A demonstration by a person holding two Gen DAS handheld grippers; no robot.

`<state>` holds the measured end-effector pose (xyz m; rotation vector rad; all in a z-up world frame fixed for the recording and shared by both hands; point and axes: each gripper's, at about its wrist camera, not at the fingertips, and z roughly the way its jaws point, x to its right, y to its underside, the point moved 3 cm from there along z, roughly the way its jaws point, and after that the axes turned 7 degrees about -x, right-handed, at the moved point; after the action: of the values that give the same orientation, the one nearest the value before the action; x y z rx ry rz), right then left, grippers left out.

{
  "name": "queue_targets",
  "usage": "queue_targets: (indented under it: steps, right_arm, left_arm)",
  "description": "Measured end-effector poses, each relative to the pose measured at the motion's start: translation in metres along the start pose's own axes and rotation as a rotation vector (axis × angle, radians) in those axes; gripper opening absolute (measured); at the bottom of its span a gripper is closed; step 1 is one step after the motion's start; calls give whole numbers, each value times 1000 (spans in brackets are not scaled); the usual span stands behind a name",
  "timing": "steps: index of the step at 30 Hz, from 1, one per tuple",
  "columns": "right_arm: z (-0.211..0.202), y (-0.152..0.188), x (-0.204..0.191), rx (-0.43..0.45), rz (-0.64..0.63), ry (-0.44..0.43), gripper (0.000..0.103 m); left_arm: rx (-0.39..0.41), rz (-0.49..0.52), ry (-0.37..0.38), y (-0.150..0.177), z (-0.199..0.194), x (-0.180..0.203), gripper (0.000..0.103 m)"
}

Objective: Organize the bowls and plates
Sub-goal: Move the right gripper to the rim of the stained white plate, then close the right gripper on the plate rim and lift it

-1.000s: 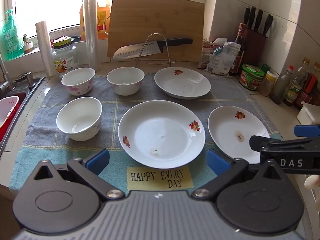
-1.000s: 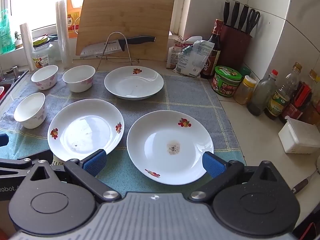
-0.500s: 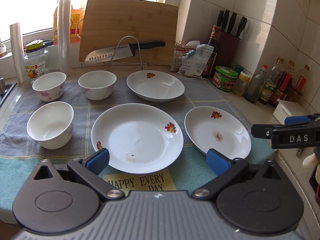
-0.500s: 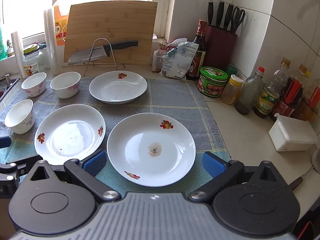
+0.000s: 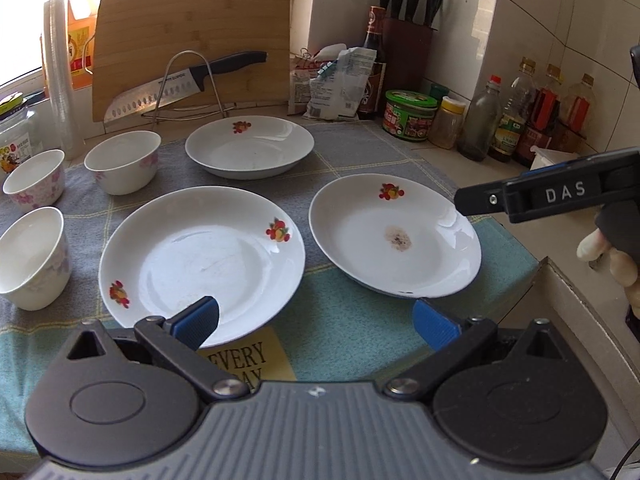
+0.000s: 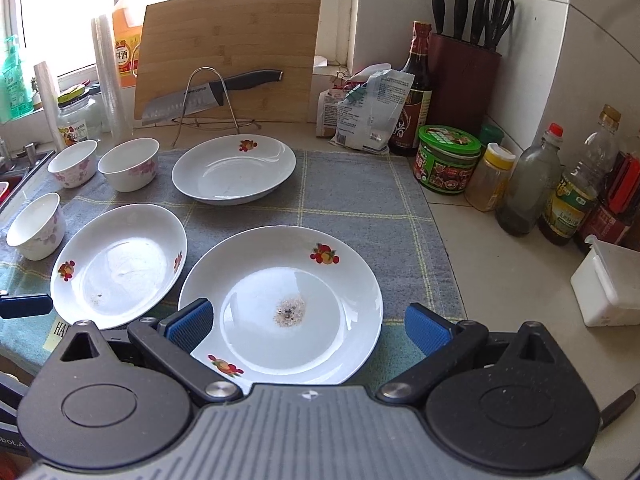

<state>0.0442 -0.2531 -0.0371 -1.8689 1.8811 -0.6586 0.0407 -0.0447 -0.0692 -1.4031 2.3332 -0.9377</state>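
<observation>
On the towel (image 6: 352,204), white floral plate (image 6: 280,304) w/ brown stain.

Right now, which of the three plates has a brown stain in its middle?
The near right plate, closest to the right gripper; the other two lack it.

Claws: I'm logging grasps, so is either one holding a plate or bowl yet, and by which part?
Nothing is held. The left claw and right claw are both open, with only air between their blue pads.
</observation>
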Motion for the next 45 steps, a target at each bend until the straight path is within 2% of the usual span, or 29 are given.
queue_targets:
  steps: [2, 8, 19, 24, 31, 45]
  right_arm:
    - [11, 2, 5, 16, 13, -48, 103]
    - [44, 4, 22, -39, 21, -121, 103]
    - [100, 3, 42, -143, 29, -174, 103]
    - [117, -6, 39, -165, -38, -200, 103]
    - [136, -8, 33, -220, -172, -224, 103]
    - [141, -13, 34, -246, -303, -274, 103]
  left_arm:
    - [1, 15, 20, -1, 8, 8, 102]
    - [-22, 38, 36, 0, 34, 28, 102]
    - [-84, 48, 31, 1, 76, 43, 102]
    - [-107, 46, 12, 1, 91, 47, 102]
    - [-89, 105, -49, -1, 99, 56, 102]
    - [-55, 116, -40, 0, 100, 58, 103]
